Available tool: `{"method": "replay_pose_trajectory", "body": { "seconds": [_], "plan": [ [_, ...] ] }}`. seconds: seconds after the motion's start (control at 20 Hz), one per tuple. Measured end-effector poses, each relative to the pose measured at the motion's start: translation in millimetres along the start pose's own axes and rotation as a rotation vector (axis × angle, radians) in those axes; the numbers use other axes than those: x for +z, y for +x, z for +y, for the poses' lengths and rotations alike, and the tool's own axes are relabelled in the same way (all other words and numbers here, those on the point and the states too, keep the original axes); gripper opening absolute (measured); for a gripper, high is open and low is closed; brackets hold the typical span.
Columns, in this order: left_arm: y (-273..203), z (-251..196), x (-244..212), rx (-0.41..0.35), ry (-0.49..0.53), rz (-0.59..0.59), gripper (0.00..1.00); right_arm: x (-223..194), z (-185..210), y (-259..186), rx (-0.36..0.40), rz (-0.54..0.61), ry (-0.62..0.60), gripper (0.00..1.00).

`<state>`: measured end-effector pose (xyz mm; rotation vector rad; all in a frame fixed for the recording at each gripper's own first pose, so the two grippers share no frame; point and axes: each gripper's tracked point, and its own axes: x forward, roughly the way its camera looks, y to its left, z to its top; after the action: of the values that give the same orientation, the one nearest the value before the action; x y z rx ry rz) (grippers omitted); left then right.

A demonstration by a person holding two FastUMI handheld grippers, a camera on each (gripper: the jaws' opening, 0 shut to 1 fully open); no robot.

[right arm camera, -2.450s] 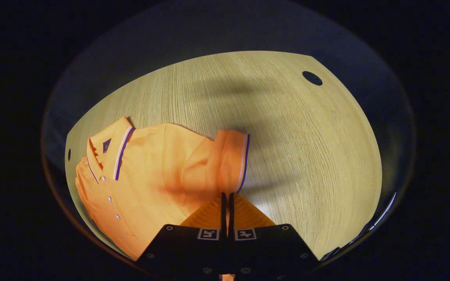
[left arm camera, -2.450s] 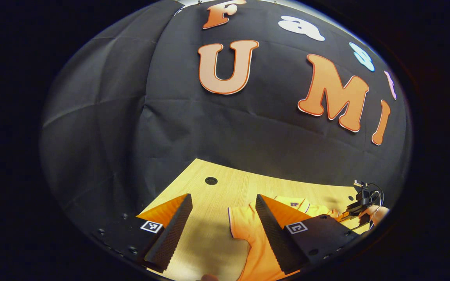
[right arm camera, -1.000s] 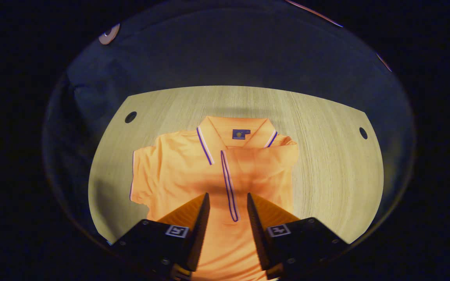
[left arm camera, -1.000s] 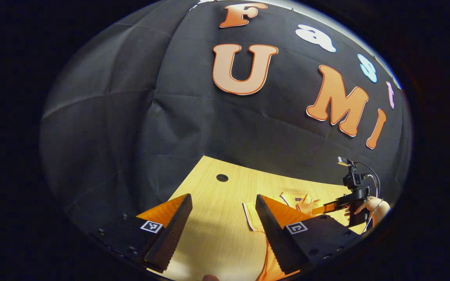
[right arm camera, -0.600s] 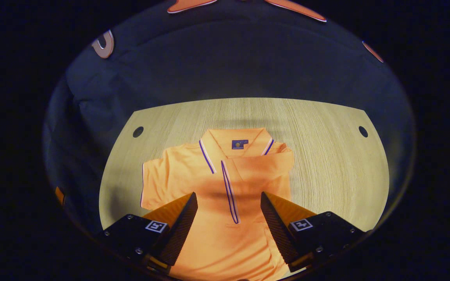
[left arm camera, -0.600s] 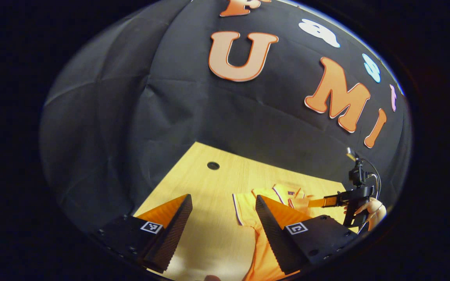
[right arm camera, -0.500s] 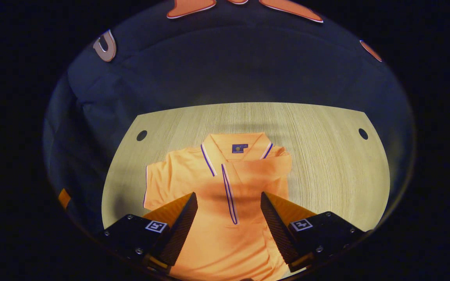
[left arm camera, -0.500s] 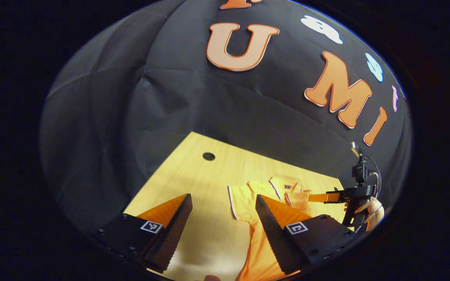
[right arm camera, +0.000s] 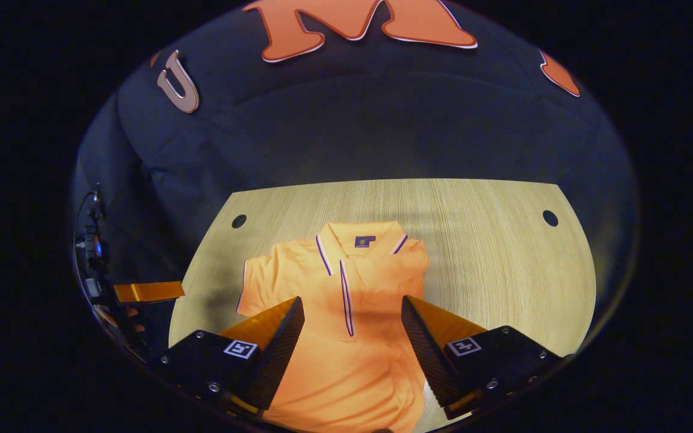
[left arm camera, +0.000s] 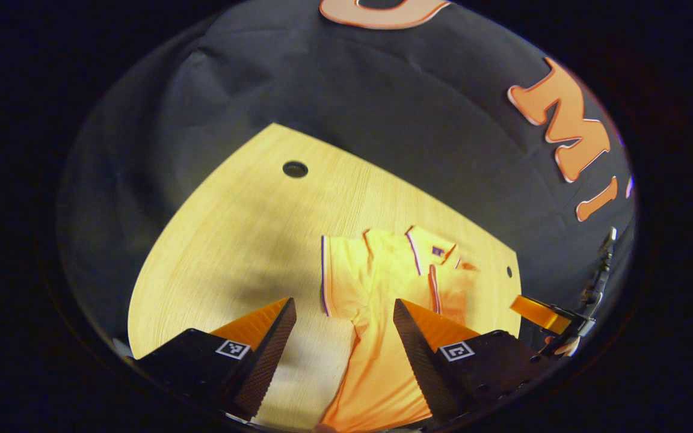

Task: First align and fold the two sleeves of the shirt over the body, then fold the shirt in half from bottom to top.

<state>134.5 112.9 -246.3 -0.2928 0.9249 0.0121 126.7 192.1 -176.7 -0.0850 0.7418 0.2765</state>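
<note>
An orange polo shirt (right arm camera: 346,313) lies flat on a wooden table (right arm camera: 503,264), collar (right arm camera: 361,240) toward the back wall, its length running front to back. 1 sleeve (right arm camera: 403,267) is folded over the chest; the other (right arm camera: 256,282) lies spread. The right gripper (right arm camera: 352,325) and left gripper (left arm camera: 343,328) hover above it, fingers apart, holding nothing.
</note>
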Motion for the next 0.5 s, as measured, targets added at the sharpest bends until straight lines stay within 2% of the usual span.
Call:
{"method": "replay_pose_trajectory", "body": {
  "seconds": [0.1,0.2,0.25,0.5],
  "plan": [
    [26.2,-6.8,-7.9,-0.005,-0.031,0.074,0.96,-3.3,-10.1,-8.9,0.011,-0.004,0.01,0.99],
    [52.9,-6.3,-10.2,0.022,-0.031,0.118,0.98,-8.9,-23.4,-16.3,0.01,-0.005,0.014,0.98],
    [65.2,-2.6,-6.7,0.051,-0.008,0.122,0.96,-11.2,-28.8,-19.1,0.014,-0.004,0.018,0.99],
    [111.5,20.1,-4.2,0.22,0.097,0.194,0.98,-26.2,-64.3,-27.8,0.026,0.015,0.075,0.99]
  ]
}}
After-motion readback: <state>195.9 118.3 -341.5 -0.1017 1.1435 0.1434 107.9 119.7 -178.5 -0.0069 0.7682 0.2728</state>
